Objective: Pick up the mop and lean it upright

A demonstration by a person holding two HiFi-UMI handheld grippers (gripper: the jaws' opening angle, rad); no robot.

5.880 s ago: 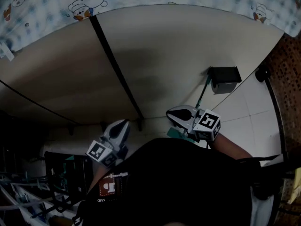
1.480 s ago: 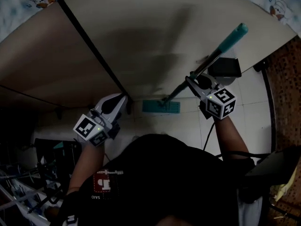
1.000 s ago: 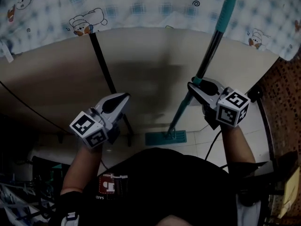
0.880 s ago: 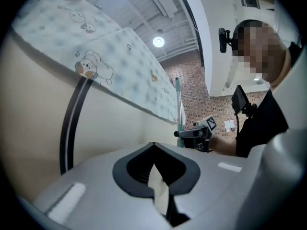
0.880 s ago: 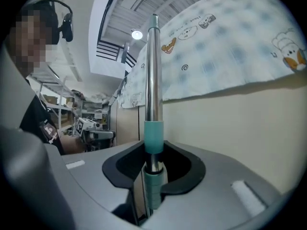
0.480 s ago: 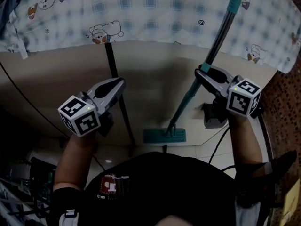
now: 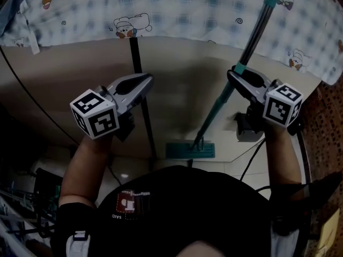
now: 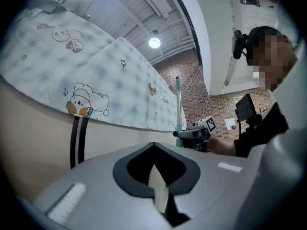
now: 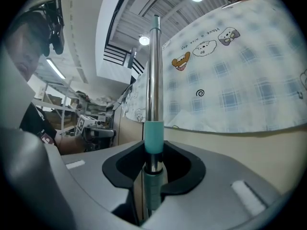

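The mop has a teal flat head [image 7: 190, 150] that rests on the tiled floor, and a dark pole [image 7: 244, 50] with a teal top end that rises steeply toward the upper right. My right gripper [image 7: 236, 75] is shut on the pole at a teal collar; in the right gripper view the pole [image 9: 154, 80] stands upright between the jaws of the gripper [image 9: 152, 153]. My left gripper [image 7: 146, 82] hovers to the left of the mop, shut and holding nothing; its own view [image 8: 154, 148] shows only a thin slit between the jaws.
A checked sheet with cartoon prints [image 7: 177, 9] hangs over a beige panel [image 7: 64, 68] with a black vertical strip [image 7: 140, 106]. A dark box [image 7: 245, 127] sits on the floor by the mop. Cluttered racks [image 7: 21, 208] stand at lower left, brick wall [image 7: 333, 122] at right.
Both grippers have risen. The right one has lifted the mop's pole from a low slant to a steep stand, while the head stays on the floor. The left gripper has stayed empty.
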